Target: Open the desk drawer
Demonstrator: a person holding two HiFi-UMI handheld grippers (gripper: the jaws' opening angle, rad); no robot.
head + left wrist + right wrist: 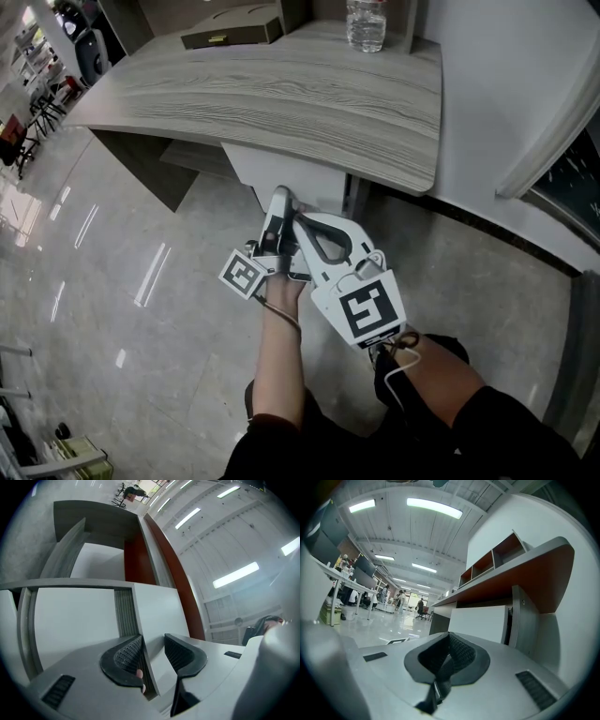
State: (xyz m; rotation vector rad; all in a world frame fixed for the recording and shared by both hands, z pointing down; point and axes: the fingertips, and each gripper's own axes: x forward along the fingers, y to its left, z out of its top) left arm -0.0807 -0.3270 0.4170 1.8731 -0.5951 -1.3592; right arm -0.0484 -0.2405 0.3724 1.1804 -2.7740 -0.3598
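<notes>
Looking down from the head view first: the drawer [281, 173] sits under the grey tabletop [281, 103], around 12 o'clock from both tools, and it looks shut or barely out. The left hand-held gripper [280, 202] has its nose right up at the drawer's face. The right hand-held gripper [314, 230] is parked just beside it at about 4 o'clock. A bottle [366, 23] and a flat box [232, 30] sit up on top, well apart from all this.

In the left gripper view, the left hand-held gripper [153, 656] stands wide, straddling the edge of the white drawer front [157, 611]. One pad is tucked into the ribbed slot at 10 o'clock and the other is out over the face. I can't see the pads actually biting yet. My guess is that pulling now would just slide it off that thin edge. It's also tilted upward, so the tug could go crooked and jam the drawer.

The right gripper view shows the right hand-held gripper [447, 660] closed with nothing in it. The white drawer unit [478, 620] is at about 1 o'clock. It's parked close enough that, if the drawer does come out, I reckon it could bump the tool or the person's knees.
</notes>
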